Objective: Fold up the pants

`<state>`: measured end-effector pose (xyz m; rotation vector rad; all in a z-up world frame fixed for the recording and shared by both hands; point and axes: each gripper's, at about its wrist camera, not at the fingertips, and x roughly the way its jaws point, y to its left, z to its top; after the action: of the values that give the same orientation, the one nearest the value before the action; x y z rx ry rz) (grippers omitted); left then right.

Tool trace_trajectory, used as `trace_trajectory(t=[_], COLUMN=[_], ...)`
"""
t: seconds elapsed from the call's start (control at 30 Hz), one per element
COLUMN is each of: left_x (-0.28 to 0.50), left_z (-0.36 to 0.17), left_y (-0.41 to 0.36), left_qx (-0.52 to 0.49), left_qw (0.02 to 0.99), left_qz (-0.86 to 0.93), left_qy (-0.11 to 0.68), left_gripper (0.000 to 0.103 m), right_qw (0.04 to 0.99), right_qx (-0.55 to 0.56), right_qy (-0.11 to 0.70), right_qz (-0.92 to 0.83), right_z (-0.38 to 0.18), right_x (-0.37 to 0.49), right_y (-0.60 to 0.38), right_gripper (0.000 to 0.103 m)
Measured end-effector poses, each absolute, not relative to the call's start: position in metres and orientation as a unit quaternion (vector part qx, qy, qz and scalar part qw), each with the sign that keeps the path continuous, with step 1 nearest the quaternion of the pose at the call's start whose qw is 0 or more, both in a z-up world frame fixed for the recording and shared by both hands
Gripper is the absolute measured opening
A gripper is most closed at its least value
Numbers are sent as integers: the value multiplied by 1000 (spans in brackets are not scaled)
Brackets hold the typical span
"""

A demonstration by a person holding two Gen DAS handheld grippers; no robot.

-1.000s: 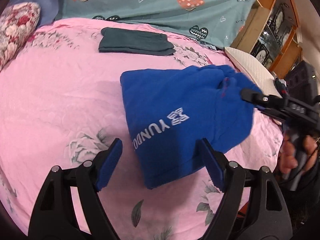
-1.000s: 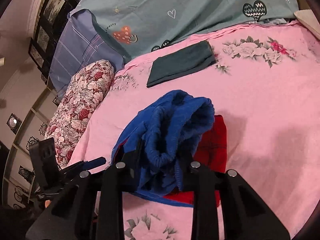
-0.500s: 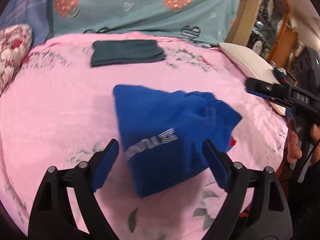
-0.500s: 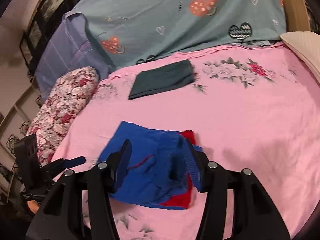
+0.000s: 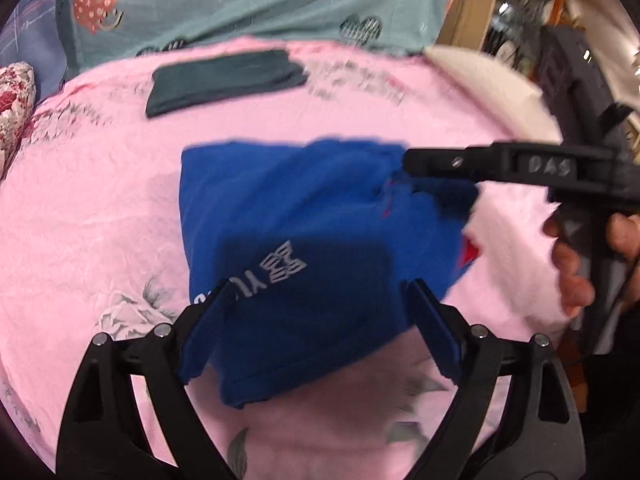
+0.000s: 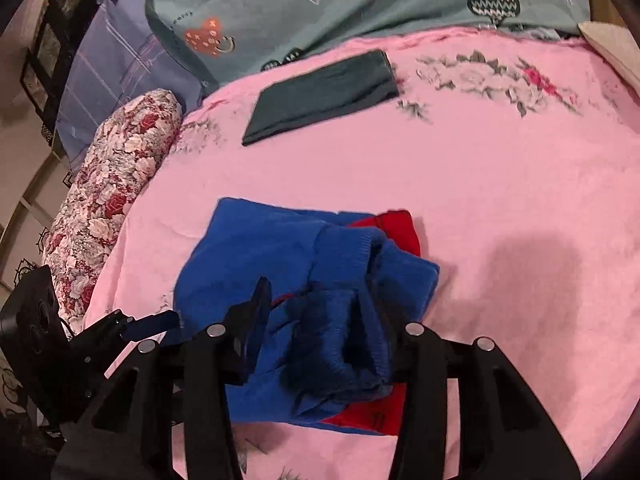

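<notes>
Since a second ago the right tool [image 6: 320, 312] has let the bunched waistband drop and sunk low over it, while the blue pants [image 5: 304, 240] now lie as a folded bundle on the bed. Its jaws are closing with the thick ribbed waistband between them; the right finger lies against the cloth, the left one looks just clear, so no firm pinch shows.

Largest is the bed [image 6: 500, 184], spread with a pink sheet printed with grey and red flowers. Along its far side lies a teal quilt [image 6: 360, 4] with hearts and smiling faces, beside a purple checked cloth [image 6: 108, 64], and a floral bolster [image 6: 108, 184] runs along the edge. A cream pillow [image 5: 492, 80] sits at the far right corner in the left wrist view, with wooden shelving [image 5: 472, 4] behind it.

Near the quilt rests a folded dark green garment [image 5: 224, 80], well apart from the pants. A red lining [image 6: 396, 228] shows under the blue bundle.

The left tool [image 5: 316, 312] hangs spread wide above the near end of the pants, pinching nothing.

White lettering on the pants reads "Y" after a logo, the rest hidden. The right tool's arm bears "DAS" [image 5: 548, 166], and a hand [image 5: 576, 260] grips its handle.
</notes>
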<state>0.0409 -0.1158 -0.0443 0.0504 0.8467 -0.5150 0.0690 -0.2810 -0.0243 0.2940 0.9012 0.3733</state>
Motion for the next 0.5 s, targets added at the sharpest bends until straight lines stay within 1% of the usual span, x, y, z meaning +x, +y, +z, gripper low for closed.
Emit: trace_trajectory(t=[0.07, 0.1, 0.2, 0.23, 0.3, 0.43, 0.5], left_x=[33, 34, 57, 57, 49, 45, 56], left_z=[-33, -34, -77, -85, -77, -31, -13], left_y=[-115, -116, -119, -119, -120, -110, -104], left_qx=[29, 34, 35, 38, 51, 22, 10], left_qw=[891, 891, 850, 850, 858, 880, 896], left_qz=[-250, -245, -234, -233, -236, -260, -245], left_qy=[379, 381, 470, 472, 453, 398, 370], left_gripper=[95, 96, 96, 95, 96, 96, 97], right_qw=[883, 882, 854, 854, 860, 884, 892], right_qx=[122, 109, 80, 76, 74, 83, 92], right_qy=[412, 421, 491, 491, 480, 427, 410], right_qz=[188, 182, 155, 154, 156, 169, 167], right_z=[-9, -9, -48, -54, -49, -13, 1], right_x=[56, 54, 64, 63, 58, 54, 64], right_y=[-278, -277, -274, -274, -275, -280, -284], right_gripper=[49, 49, 49, 49, 49, 50, 50])
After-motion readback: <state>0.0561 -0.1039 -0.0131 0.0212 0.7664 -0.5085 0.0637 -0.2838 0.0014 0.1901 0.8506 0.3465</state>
